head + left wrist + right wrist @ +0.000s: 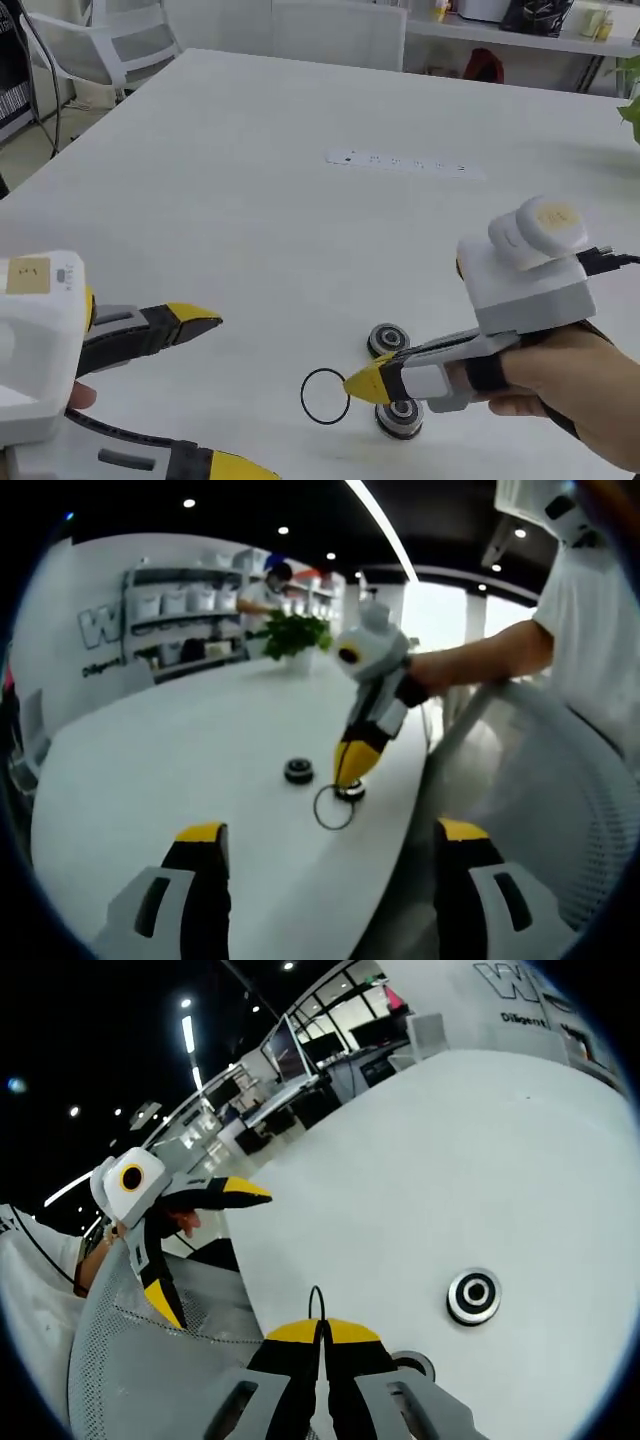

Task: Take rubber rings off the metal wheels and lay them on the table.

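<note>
A thin black rubber ring (324, 397) lies low over the white table (260, 200), and my right gripper (352, 383) is shut on its right edge. In the right gripper view the ring (316, 1303) sticks up from between the closed yellow-tipped jaws. One metal wheel (388, 340) lies just behind the right gripper and another wheel (401, 418) sits under it. My left gripper (225, 393) stands open at the lower left, apart from the ring. The left gripper view shows the ring (333, 807), both wheels (298, 771) and the right gripper (352, 770).
A white power strip (400, 162) lies across the table's middle. White chairs (110, 45) stand at the far end and a green plant (292, 636) on the right. The near table edge runs close by the wheels, with a mesh chair (560, 780) beyond it.
</note>
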### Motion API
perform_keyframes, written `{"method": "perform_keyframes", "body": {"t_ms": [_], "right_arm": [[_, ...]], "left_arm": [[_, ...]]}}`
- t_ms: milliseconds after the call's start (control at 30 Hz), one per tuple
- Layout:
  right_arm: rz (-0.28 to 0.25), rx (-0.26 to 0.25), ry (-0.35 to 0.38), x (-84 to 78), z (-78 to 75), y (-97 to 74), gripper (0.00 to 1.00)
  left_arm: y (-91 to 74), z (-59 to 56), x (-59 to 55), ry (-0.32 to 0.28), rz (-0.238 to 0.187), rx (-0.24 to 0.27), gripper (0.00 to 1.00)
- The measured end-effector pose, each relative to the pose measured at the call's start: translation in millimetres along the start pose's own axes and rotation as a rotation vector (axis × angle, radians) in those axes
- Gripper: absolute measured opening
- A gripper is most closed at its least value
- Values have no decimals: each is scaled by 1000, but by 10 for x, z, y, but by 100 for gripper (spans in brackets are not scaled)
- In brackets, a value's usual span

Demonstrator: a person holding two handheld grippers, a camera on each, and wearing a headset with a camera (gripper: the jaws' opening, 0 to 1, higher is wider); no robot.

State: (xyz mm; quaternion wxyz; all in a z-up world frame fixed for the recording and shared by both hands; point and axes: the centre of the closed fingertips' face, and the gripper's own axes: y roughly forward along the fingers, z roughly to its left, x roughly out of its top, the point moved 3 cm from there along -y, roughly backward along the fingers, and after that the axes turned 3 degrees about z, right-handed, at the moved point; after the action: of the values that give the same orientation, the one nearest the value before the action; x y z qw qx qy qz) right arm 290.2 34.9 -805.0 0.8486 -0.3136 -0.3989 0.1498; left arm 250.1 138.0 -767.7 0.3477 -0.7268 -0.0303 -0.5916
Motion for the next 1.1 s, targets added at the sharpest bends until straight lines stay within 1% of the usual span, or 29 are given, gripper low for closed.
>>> {"method": "perform_keyframes", "body": {"t_ms": [200, 367, 467, 533, 667, 800, 900, 1100], "right_arm": [[27, -17, 23, -142, -102, 44, 0], [27, -28, 36, -169, -163, 63, 0], [48, -41, 29, -203, -187, 84, 0], [48, -48, 19, -205, -201, 87, 0], [34, -51, 26, -182, -212, 91, 0], [38, -64, 10, -188, -235, 92, 0], [34, -64, 6, -186, -236, 97, 0], [46, -83, -18, -199, -264, 104, 0]], "left_arm": [[12, -9, -22, -10, 8, -9, 85], [15, -9, -39, -8, 19, -8, 84], [17, -7, -50, -10, 26, -8, 84], [18, -4, -58, -8, 32, -7, 84], [25, -9, -71, -10, 41, -10, 84], [27, -8, -85, -5, 52, -10, 84], [31, -8, -107, 0, 68, -9, 84], [23, 1, -108, 3, 69, -2, 84]]}}
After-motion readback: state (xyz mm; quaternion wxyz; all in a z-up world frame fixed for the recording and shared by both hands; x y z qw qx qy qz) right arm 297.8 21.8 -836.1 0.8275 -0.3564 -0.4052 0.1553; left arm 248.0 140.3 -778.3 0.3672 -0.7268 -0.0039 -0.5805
